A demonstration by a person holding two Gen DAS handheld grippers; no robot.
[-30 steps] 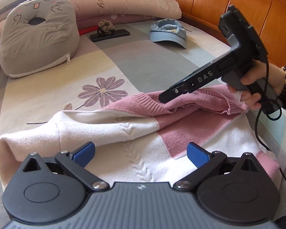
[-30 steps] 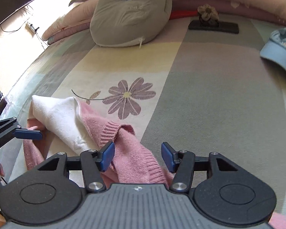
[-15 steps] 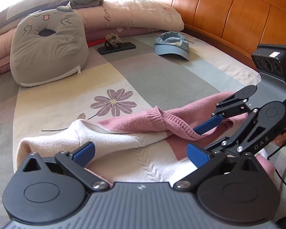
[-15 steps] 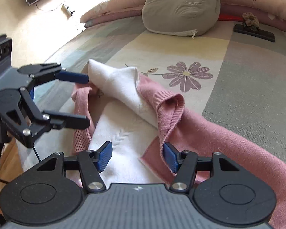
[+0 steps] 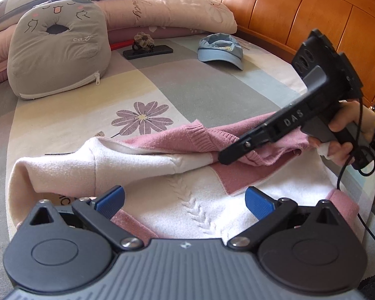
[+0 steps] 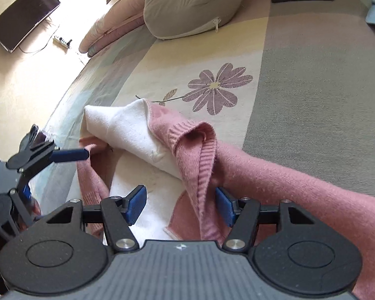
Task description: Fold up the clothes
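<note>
R gripper [image 6: 181,206]: jaws spread wide, clamping nothing, with the ribbed pink cuff of the sleeve hanging down between the blue pads; in the left wrist view it reaches in from the right, tip low on the pink fold. Half a sec ago it stood off to the side, pulled back from the cloth; now it's back over the sleeve, much as it was a sec ago. L gripper [image 5: 185,201]: jaws also wide apart, nothing pinched, hovering over the white body panel w/ the cable-knit line; barely shifted over the sec.

Pink-and-white knitted sweater [image 5: 142,172] lies on the patchwork bedspread with the purple flower print [image 5: 187,87], near edge, one sleeve laid across the white front, hem side bunched at left.

Judgement: sleeve is folded inward but lumpy, so the R gripper's return looks like a re-grip or smoothing pass; fold is partway, not a neat stack.

Beyond: grey cat-face cushion [image 5: 60,50], light blue cap [image 5: 220,50], wooden headboard [image 5: 300,12].
</note>
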